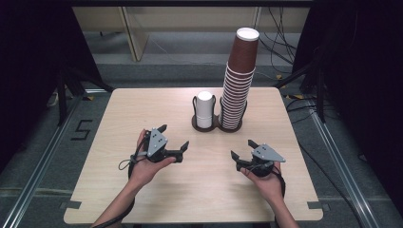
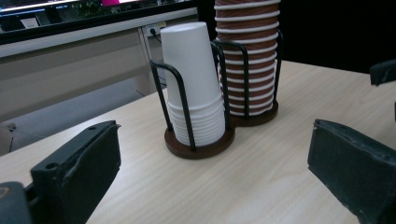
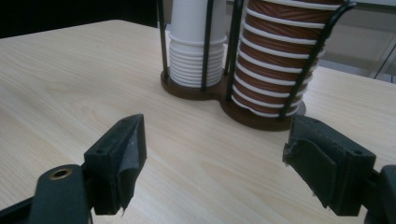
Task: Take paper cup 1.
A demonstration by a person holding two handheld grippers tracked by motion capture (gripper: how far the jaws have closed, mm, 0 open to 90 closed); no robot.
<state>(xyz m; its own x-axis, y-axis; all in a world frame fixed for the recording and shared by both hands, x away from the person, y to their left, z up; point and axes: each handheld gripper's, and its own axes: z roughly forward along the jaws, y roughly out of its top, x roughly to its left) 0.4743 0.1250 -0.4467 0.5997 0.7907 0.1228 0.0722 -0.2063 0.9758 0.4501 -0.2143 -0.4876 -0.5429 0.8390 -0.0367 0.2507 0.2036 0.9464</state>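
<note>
From the high view, a double cup rack [image 1: 195, 124] sits at the middle of the table [image 1: 142, 199], toward the far side; its left ring holds a short white stack [image 1: 205, 109], its right ring a tall brown stack [image 1: 237, 80] that rises well above the wire and leans a little to the right — the plain hazard here. The left gripper [image 1: 173, 140] and right gripper [image 1: 241, 149] are both held near the table on the near side, jaws wide and empty, well apart from the rack. A sideways knock high on the brown stack would likely tip it, since the wire steadies only its lower part. In the left gripper view, the jaws stand wide with nothing between them, aimed at the white stack [image 2: 194, 88], whose top cup stands clear of the wire hoops [image 2: 180, 98]; closing hard on it could crush the thin wall, and a pull off the vertical could catch a hoop and drag the rack. In the right gripper view, the jaws are also wide and empty, facing the brown stack [image 3: 275, 60]; the nested rims sit tight, so a lifted cup may bring others with it — or rock the column.
</note>
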